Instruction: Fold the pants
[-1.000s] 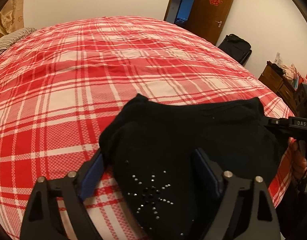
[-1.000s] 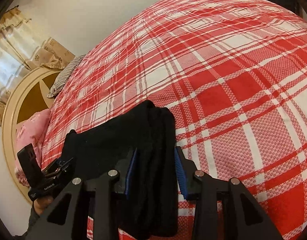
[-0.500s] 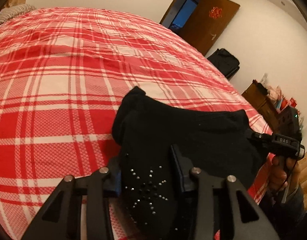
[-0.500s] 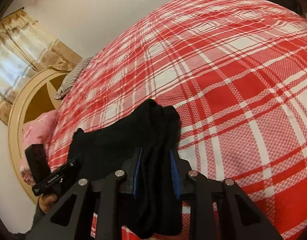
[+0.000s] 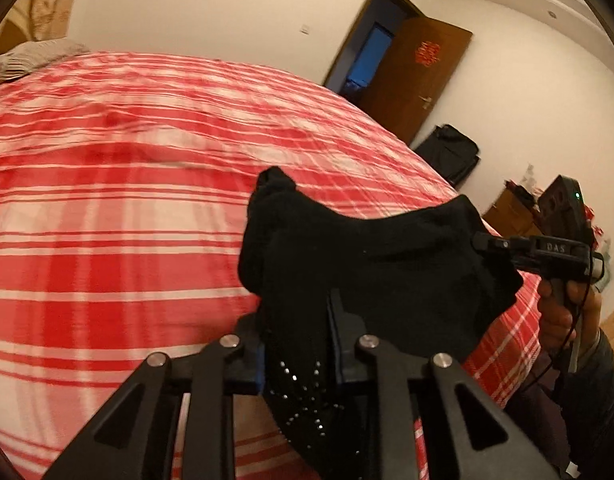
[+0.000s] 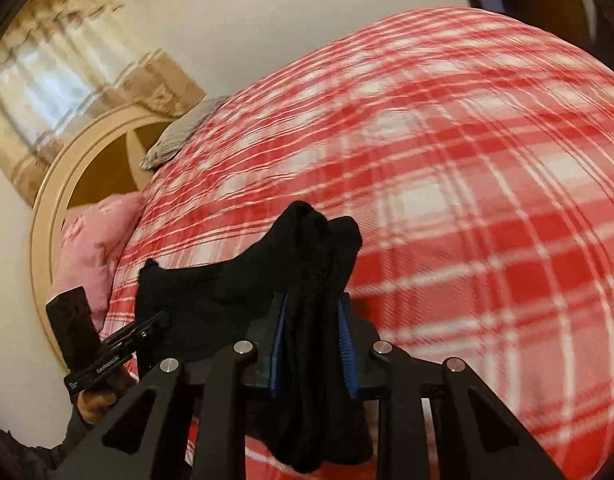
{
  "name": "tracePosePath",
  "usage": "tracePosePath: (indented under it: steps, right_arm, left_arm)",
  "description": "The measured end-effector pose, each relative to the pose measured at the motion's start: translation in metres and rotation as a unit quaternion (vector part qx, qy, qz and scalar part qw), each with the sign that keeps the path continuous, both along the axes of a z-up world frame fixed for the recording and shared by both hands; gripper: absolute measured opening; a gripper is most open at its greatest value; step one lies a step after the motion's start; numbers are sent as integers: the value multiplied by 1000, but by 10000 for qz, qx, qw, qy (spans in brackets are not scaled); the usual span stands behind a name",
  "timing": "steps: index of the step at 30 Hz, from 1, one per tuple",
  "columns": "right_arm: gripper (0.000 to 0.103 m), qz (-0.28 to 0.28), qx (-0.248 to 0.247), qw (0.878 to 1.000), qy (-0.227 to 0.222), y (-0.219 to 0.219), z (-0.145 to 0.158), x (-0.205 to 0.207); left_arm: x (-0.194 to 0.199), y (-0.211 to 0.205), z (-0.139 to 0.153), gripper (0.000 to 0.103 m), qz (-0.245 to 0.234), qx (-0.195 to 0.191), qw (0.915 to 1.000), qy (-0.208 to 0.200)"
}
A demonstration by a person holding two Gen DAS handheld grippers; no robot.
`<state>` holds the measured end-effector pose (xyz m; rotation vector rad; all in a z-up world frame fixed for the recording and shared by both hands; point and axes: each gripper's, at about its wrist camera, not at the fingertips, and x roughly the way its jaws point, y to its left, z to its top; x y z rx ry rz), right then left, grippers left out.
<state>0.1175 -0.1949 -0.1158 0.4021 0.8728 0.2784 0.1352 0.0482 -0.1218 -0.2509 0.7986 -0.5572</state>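
Lifted since the earlier frames: the black pants, which then lay flat on the bed, now hang clear of it between both tools, and the left tool has gone from wide open around the cloth to clamped on it.

Bed point(image 5: 107, 208): largest item; red-and-white plaid cover, filling most of both views, blurred as the cameras move. Pillows at the far left end by a round headboard point(image 6: 47, 208).

Room fittings: brown door point(image 5: 419, 76) ajar at far right; black bag point(image 5: 451, 152) on the floor beneath it; wooden cabinet beyond.

Pants point(image 5: 371, 264): black, already bunched into several layers, slung like a hammock above the near edge of the bed. One end carries a small studded star pattern point(image 5: 303, 396). Judged light, soft and limp; sags wherever unsupported, so best held at the two end corners and kept taut. Knit surface looks unlikely to slip, though stacked layers could slide apart.

Left tool point(image 5: 297, 348): jaws nearly closed, pinching the studded end.

Right tool point(image 6: 313, 332): jaws narrowed on a thick gather of the opposite end, blue pads point(image 6: 345, 340) pressing the cloth. A hand point(image 5: 563, 312) grips its handle.

Step judged: carrying the held edge over for a further fold.
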Motion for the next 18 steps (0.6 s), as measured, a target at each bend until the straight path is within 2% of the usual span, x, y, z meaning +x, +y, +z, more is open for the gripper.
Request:
tracePosePath:
  steps: [5,10,18]
  right_arm:
    - [24,516,102,9986,-10,42,-1,47]
    - [24,956,139,9953,24,90,-5,86]
    - [24,1428,224,9895,89,146,-11,125]
  left_arm:
    - [-2,34,5,14,491,330,9982,-68]
    - [-4,60,8,13,814,609,9947,-137]
    - [-6,107,10,13,1351,649,9886,-134]
